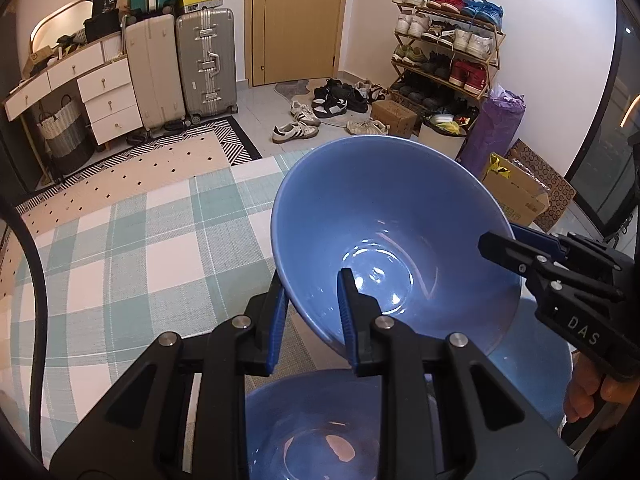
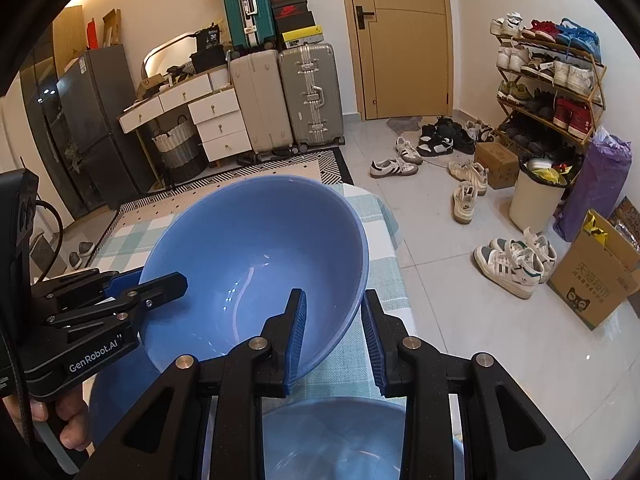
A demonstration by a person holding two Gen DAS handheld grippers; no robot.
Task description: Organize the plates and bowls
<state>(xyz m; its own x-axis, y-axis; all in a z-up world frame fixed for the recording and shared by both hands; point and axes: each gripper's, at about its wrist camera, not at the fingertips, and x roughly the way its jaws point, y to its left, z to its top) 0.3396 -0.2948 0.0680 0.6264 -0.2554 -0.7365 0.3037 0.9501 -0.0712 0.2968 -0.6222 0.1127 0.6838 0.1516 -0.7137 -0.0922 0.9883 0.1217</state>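
Left wrist view: left gripper (image 1: 312, 312) clamped on the near rim of a blue bowl (image 1: 392, 220), one pad inside the wall and one outside, jaws grasping it tight. Bowl tilted, mouth turned toward the camera, lifted clear of the plaid-clothed surface (image 1: 132, 240). Right gripper (image 1: 504, 246) seen pinching the opposite rim from the right side. Directly beneath the jaws, a second blue bowl (image 1: 320, 432) sat upright, apparently on a blue plate (image 1: 532, 364). Right wrist view: right gripper (image 2: 334, 328) astride the bowl's (image 2: 256, 240) near rim, one finger inside and one outside, jaws closed on the wall as far as could be told. Left gripper (image 2: 160, 282) gripping the far rim at left. Second bowl (image 2: 332, 440) again just below, nearer than the held one. Judged: held bowl shared evenly between both hands, lower bowl straight under it, so nesting would call for levelling and lowering.
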